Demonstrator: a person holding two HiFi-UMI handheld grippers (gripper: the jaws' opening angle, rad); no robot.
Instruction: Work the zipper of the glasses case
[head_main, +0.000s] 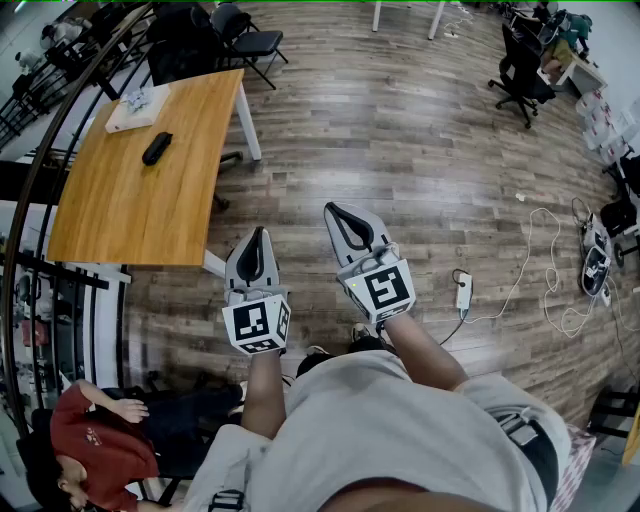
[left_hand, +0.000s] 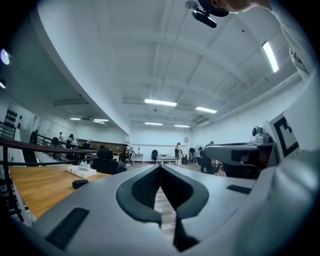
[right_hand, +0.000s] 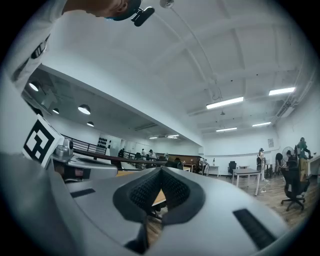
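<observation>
Head view finds my left gripper (head_main: 259, 232) and my right gripper (head_main: 331, 209) side by side over the wooden floor (head_main: 420, 150), both held level. The left gripper view shows my left jaws pressed together at the tips with nothing between them, and the right gripper view shows the same for my right jaws. The glasses case (head_main: 157, 148), dark and oblong, lies on the wooden table (head_main: 120, 215) up to my left, well apart from both grippers, near a white box (head_main: 137, 108).
</observation>
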